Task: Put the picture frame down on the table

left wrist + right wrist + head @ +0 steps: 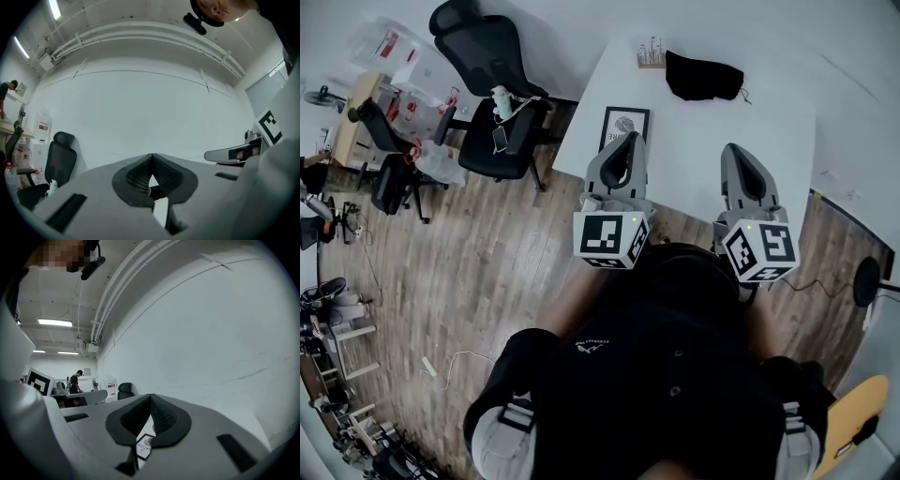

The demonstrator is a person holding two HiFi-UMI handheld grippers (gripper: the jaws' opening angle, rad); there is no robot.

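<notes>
The picture frame (625,124) is seen on the white table (712,141), just ahead of the tips of the left gripper (629,141) and, as far as can be judged, flat on its back. Part of its print is also caught below the right gripper (151,397) in that gripper's view (144,446). The jaws of the left gripper (151,157) are pressed together with nothing between them. Those of the right gripper (734,152) are likewise closed and empty. The putting-down is therefore judged to be done.

The main risk is judged to lie in the left gripper's closeness to the frame's near edge. If the shut tips were carried forward or dipped, the frame could be pushed. As it lies near the table edge on the gripper's left, a sideways nudge could send it onto the wooden floor.

Far ahead of both grippers a small rack (652,56) is set at the table's back edge. Thin upright things are held in it, too small to be named. Beside it a black pouch (703,77) is laid; its contents cannot be seen. Well to the left, a bottle (501,101) is stood on an office chair (492,150).
</notes>
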